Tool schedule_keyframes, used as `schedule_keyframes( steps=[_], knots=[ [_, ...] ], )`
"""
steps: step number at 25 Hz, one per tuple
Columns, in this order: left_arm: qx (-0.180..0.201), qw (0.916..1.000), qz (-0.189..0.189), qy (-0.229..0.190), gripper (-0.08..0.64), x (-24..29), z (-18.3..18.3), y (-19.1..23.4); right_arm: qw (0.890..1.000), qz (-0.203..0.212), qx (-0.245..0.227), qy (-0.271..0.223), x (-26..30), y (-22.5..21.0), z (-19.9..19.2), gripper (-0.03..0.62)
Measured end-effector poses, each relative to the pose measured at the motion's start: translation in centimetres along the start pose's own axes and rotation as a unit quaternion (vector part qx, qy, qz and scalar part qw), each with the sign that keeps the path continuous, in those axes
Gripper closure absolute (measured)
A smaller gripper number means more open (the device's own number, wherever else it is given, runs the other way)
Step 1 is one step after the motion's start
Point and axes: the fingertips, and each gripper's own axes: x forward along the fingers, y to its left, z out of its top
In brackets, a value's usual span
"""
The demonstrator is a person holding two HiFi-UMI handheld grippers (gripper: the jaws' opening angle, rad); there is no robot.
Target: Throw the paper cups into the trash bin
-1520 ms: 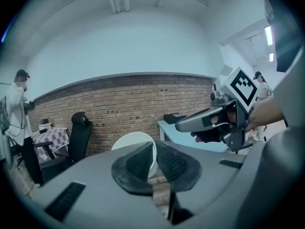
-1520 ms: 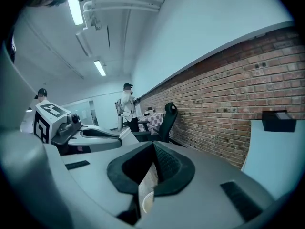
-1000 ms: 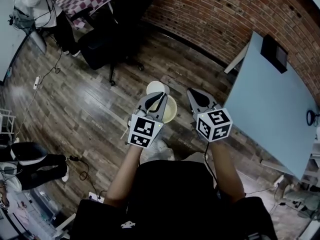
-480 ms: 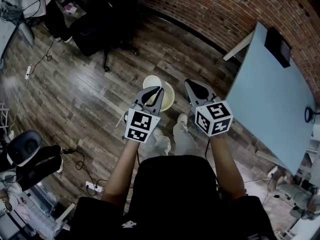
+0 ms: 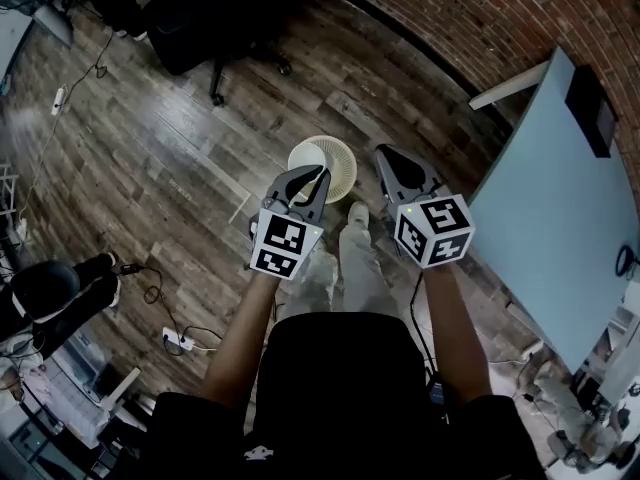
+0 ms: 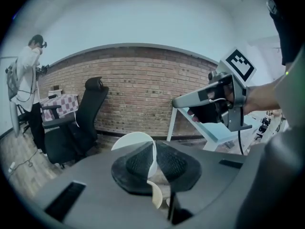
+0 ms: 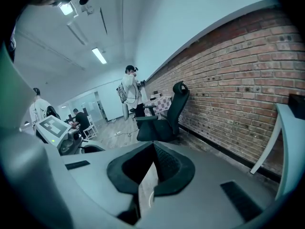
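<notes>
A white paper cup point(image 5: 305, 155) hangs over the round white trash bin point(image 5: 340, 173) that stands on the wooden floor. My left gripper point(image 5: 312, 176) is shut on the cup's wall; the left gripper view shows the thin white rim point(image 6: 136, 140) pinched between the black pads point(image 6: 169, 162). My right gripper point(image 5: 386, 158) is beside it, just right of the bin, shut with nothing in it. Its pads meet at the tips in the right gripper view point(image 7: 153, 147). The bin's inside is mostly hidden by the cup and the left jaws.
A light blue table point(image 5: 560, 198) stands at the right against the brick wall point(image 5: 480, 8). A black office chair point(image 5: 190, 18) is at the back left. Cables and a power strip point(image 5: 172, 340) lie on the floor. People stand far off point(image 7: 129, 92).
Both grippers have sunk toward the floor, the left one still holding the cup. The bin has come into full view under the cup.
</notes>
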Motion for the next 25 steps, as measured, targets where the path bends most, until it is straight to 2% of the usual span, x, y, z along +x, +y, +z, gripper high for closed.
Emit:
schedule_keyframes(
  steps=[3, 9, 16, 25],
  knots=[
    [-0.024, 0.9994, -0.001, 0.026, 0.532, 1.5, -2.6, -0.4, 1.0, 0.007, 0.015, 0.018, 1.1, -1.0, -2.0, 0.588],
    [-0.041, 0.9965, -0.019, 0.07, 0.532, 4.9, -7.2, -0.8, 0.998, 0.008, 0.047, 0.047, 3.9, -3.8, -6.4, 0.588],
    [-0.062, 0.9931, -0.024, 0.096, 0.532, 9.6, -12.1, 0.1, 0.994, 0.014, 0.065, 0.086, 7.4, -6.2, -12.4, 0.588],
    [-0.102, 0.9858, -0.021, 0.131, 0.532, 14.4, -21.4, 0.7, 0.989, 0.019, 0.066, 0.13, 11.9, -8.3, -20.6, 0.588]
  ],
)
